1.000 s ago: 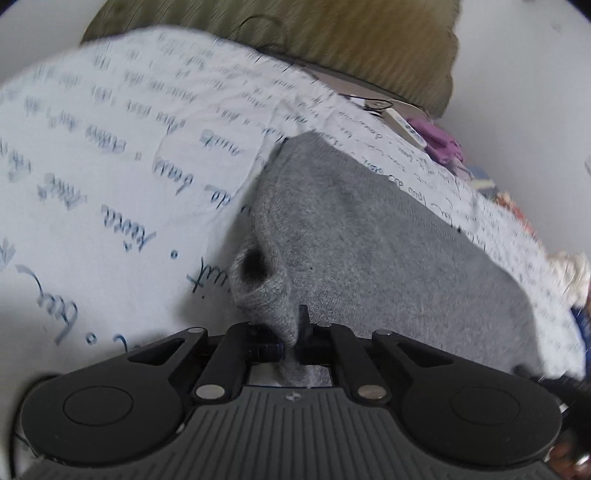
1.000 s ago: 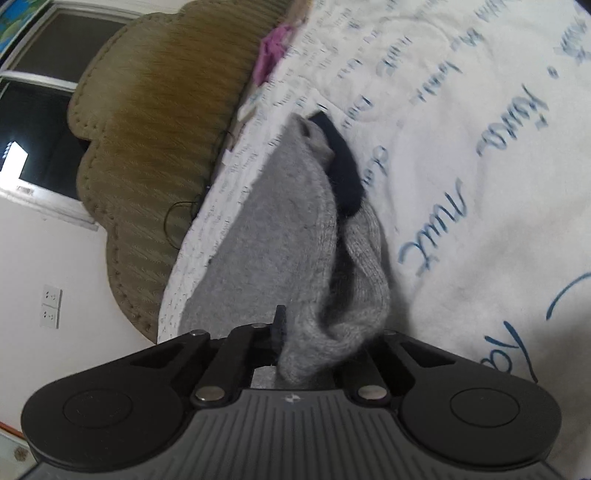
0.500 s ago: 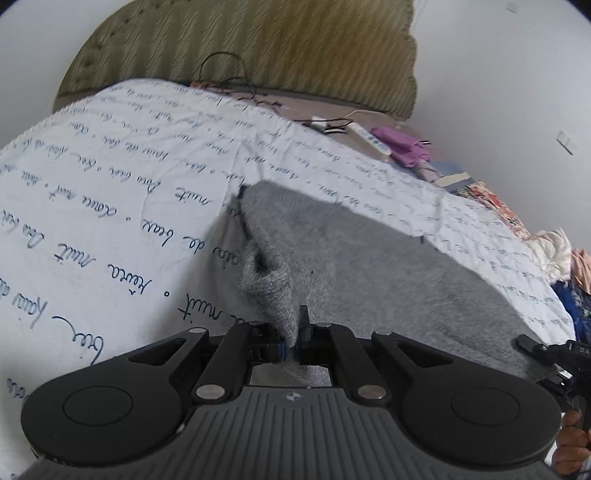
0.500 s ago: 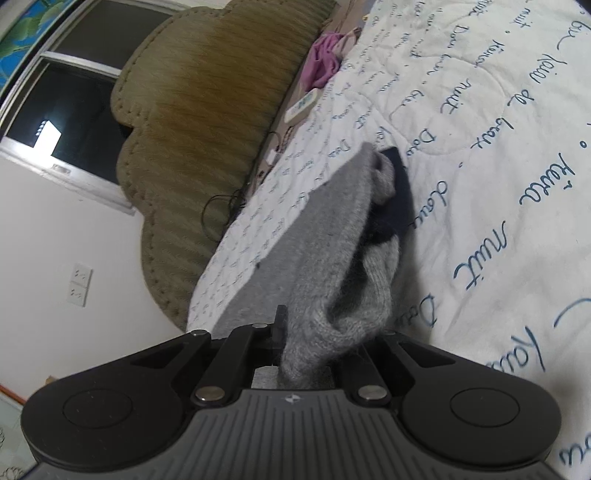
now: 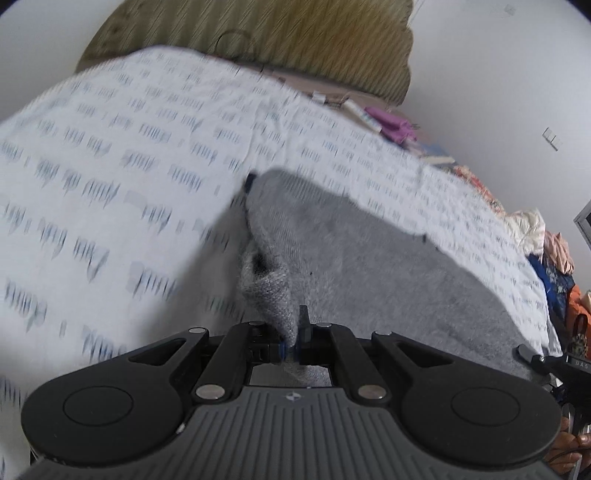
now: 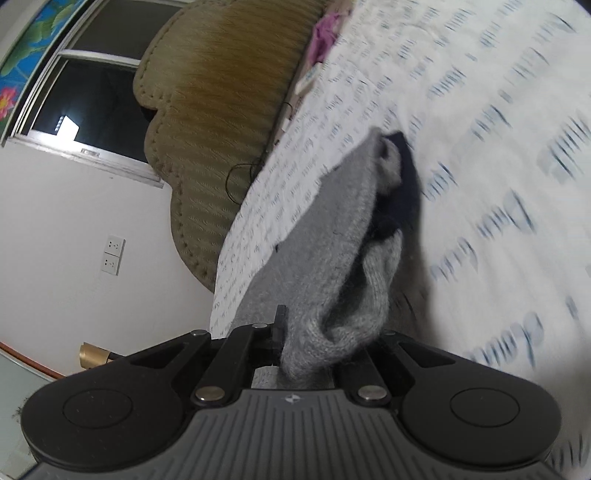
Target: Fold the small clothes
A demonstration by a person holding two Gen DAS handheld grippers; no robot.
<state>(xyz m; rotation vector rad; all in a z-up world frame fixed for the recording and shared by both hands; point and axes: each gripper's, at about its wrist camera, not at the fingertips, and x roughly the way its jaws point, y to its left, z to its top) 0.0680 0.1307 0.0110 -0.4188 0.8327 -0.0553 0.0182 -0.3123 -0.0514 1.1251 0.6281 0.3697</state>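
I have both grippers clamped on one grey knit garment (image 5: 369,266) above a bed sheet (image 5: 110,184) printed with script. My left gripper (image 5: 295,343) has its jaws pinched nearly together on a bunched edge of the knit, with the cloth fanning away toward 2 o'clock. My right gripper (image 6: 314,343) is likewise closed tight on a thick rolled fold, and from there the garment (image 6: 332,221) stretches toward 1 o'clock, where a dark lining shows at its far end. At 12 o'clock in the left view stands a brown headboard (image 5: 258,33). The sheet is streaked with blur. I judge the step in hand to be carrying the held edge across to make a fold. Next I must lay that edge down square on the rest of the garment, keeping both corners level, before letting go.
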